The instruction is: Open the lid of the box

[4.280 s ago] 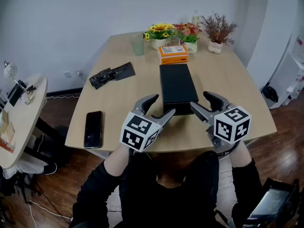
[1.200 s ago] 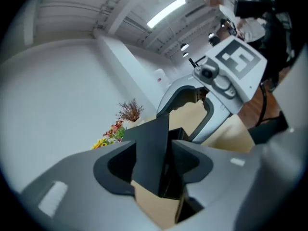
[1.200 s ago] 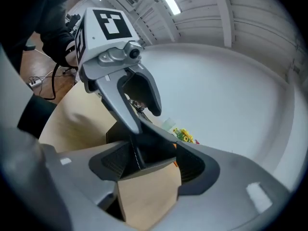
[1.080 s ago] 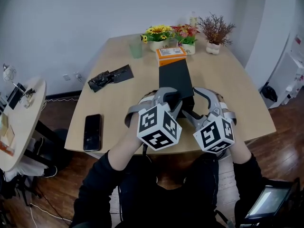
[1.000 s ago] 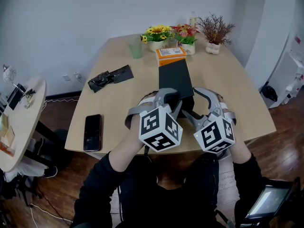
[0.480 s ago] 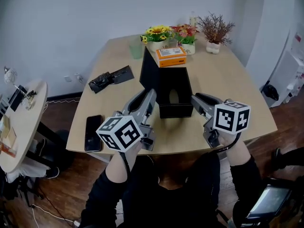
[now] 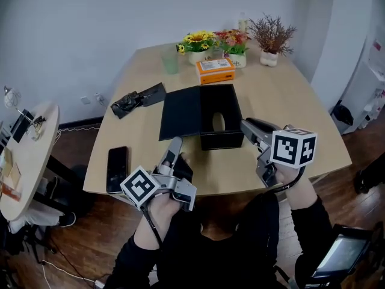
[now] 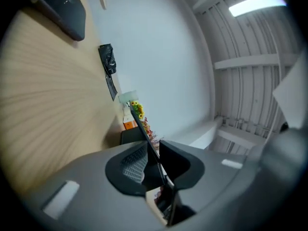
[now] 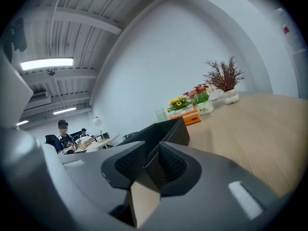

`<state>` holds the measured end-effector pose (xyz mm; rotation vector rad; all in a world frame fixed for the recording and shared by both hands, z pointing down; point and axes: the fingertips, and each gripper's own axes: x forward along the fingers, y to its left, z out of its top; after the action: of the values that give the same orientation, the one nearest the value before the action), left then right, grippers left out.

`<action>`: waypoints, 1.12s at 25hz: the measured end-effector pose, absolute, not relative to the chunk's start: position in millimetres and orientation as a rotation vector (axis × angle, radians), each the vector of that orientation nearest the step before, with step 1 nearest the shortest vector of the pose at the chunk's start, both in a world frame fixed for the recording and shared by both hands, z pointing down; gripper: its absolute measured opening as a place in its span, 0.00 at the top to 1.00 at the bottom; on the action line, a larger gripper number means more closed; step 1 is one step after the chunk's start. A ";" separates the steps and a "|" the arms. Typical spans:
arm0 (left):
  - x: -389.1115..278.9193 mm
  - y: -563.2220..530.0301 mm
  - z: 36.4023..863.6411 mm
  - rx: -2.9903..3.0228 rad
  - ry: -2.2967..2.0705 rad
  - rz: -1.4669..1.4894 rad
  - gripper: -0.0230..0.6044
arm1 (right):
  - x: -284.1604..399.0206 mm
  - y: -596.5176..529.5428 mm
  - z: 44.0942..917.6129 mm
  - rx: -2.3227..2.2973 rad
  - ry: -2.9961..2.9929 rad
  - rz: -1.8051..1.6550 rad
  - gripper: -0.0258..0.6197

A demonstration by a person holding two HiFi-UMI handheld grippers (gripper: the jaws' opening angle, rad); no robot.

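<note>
The lid (image 7: 180, 111) lies flat, pinched by our left gripper (image 7: 175, 143); we should hold our right gripper (image 7: 246, 125), just closing on the box (image 7: 221, 141) wall, steady.

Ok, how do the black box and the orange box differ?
The black box is larger and open, its lid folded flat to its left; the orange box is smaller, closed, with a pale label on top. The orange one sits behind the black one, by the flower pots. Both are rectangular.

Wooden table (image 7: 289, 101) bears box (image 7: 221, 141), phone (image 7: 117, 168), orange carton (image 7: 215, 70), bag (image 7: 137, 97).
</note>
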<state>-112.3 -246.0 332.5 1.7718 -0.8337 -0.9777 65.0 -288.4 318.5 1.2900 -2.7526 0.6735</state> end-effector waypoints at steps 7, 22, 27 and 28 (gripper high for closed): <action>-122.8 -214.5 317.9 1.877 -0.887 -0.956 0.88 | 66.0 -289.1 317.4 1.295 -2.750 0.645 0.81; -94.5 -262.7 248.4 2.925 -1.791 0.016 0.88 | 63.6 -289.2 306.7 1.425 -2.634 0.308 0.82; -73.0 -262.7 252.1 2.976 -1.737 0.076 0.88 | 85.0 -269.7 250.0 1.670 -2.702 -0.156 0.85; -70.6 -261.7 249.6 2.984 -1.725 0.059 0.88 | 87.4 -265.4 239.5 1.705 -2.713 -0.254 0.85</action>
<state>-70.6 -261.7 249.6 2.9844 -1.7250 0.0589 87.4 -265.4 239.5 1.7052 -2.7129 -0.2545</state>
